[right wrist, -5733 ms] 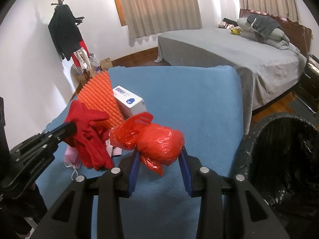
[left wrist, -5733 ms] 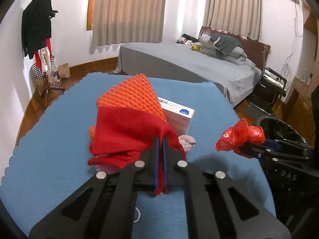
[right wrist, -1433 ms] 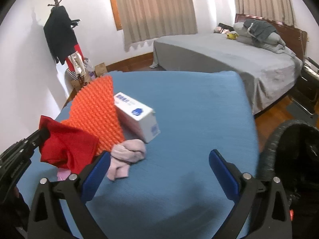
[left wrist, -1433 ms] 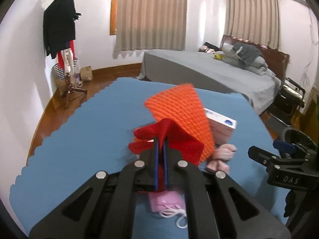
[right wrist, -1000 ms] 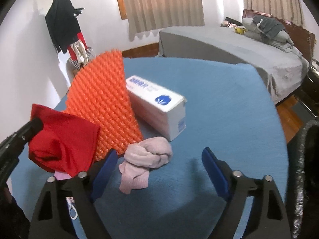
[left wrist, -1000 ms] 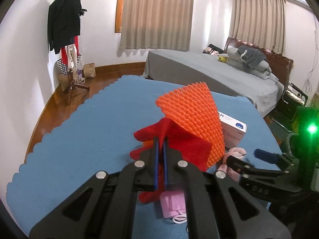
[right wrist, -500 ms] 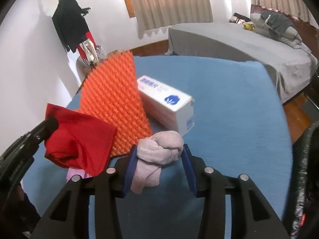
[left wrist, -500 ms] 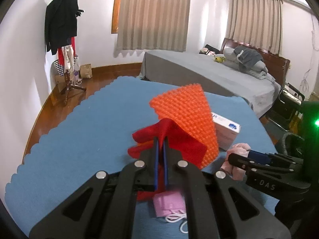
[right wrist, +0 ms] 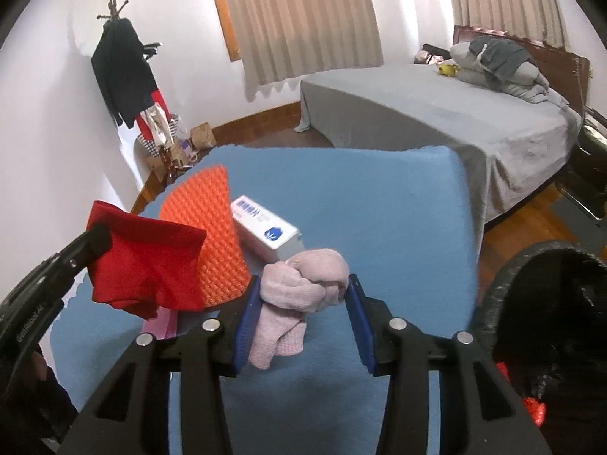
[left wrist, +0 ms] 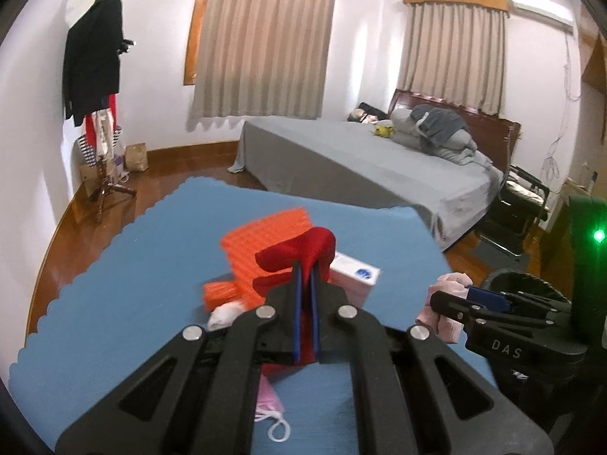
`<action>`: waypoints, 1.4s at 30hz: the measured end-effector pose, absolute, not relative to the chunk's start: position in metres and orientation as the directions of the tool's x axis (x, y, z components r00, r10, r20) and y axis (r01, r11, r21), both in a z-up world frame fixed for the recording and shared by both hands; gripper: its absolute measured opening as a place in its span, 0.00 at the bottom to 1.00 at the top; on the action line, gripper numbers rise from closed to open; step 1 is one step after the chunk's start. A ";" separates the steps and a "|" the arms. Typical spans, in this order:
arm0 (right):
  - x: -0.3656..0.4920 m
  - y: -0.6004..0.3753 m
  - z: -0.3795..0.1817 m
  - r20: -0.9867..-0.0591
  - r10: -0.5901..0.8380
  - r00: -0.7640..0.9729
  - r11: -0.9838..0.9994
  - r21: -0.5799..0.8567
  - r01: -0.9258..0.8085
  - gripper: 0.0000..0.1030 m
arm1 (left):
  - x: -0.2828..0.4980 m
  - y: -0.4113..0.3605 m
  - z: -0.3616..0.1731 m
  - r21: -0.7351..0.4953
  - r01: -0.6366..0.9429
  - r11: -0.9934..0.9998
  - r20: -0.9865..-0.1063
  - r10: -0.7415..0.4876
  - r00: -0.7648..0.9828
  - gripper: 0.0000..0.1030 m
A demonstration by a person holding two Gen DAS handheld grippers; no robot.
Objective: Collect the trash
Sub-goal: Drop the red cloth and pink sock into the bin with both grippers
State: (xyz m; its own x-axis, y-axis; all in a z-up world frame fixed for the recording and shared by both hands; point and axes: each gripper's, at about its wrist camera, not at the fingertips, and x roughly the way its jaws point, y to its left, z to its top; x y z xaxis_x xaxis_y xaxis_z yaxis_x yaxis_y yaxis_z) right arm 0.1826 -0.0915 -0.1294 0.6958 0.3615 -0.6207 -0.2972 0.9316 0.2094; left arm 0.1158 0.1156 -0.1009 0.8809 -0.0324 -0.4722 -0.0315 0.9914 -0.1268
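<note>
**Lifting two pieces of cloth off the blue worktop**

Closing around the knotted pale pink sock bundle (right wrist: 303, 288) within the last second, the right gripper (right wrist: 301, 314) has its blue fingers (right wrist: 246, 313) pressed to either side of it, partly open to the bundle's width; a second ago they stood wide with the bundle lying loose on the blue-covered worktop (right wrist: 379, 204). The bundle now hangs clear of the surface, so I judge it ready to carry to the black-lined bin (right wrist: 546, 303) at the right, where a red plastic bag (right wrist: 531, 409) already lies. The left gripper (left wrist: 305, 303) is clamped fully shut on a red cloth (left wrist: 299, 254), held up as before.

Counted on the worktop: one orange bumpy mat (right wrist: 212, 227), one white box with blue print (right wrist: 265, 231), one pink face mask (left wrist: 269, 405), one small white wad (left wrist: 224, 313). Two grippers, one bin.
</note>
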 end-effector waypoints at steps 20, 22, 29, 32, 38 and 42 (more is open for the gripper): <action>0.143 -0.188 -0.092 -0.565 0.268 0.781 0.962 0.201 -0.184 0.43 | 0.107 0.029 -0.083 -0.116 0.172 0.978 -0.452 -0.206 0.868 0.03; 0.138 -0.201 -0.092 -0.566 0.248 0.786 0.967 0.198 -0.162 0.43 | 0.106 0.018 -0.083 -0.119 0.196 0.973 -0.452 -0.229 0.862 0.03; 0.125 -0.241 -0.093 -0.573 0.179 0.800 0.978 0.190 -0.083 0.43 | 0.103 -0.019 -0.082 -0.128 0.287 0.949 -0.448 -0.314 0.837 0.03; 0.119 -0.258 -0.095 -0.577 0.148 0.803 0.982 0.184 -0.048 0.43 | 0.103 -0.039 -0.082 -0.136 0.331 0.934 -0.444 -0.356 0.822 0.03; 0.110 -0.289 -0.097 -0.581 0.085 0.810 0.986 0.167 0.016 0.43 | 0.108 -0.079 -0.084 -0.146 0.404 0.903 -0.441 -0.425 0.791 0.03; 0.105 -0.314 -0.100 -0.584 0.049 0.810 0.985 0.161 0.056 0.43 | 0.111 -0.103 -0.086 -0.152 0.452 0.879 -0.441 -0.469 0.765 0.03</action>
State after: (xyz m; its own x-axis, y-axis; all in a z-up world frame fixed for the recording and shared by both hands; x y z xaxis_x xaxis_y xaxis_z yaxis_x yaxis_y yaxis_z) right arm 0.1051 -0.3135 -0.1004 0.8101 0.0490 -0.5842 0.0562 0.9854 0.1606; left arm 0.1113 -0.1033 -0.0864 0.7651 -0.4693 -0.4409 0.4519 0.8791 -0.1516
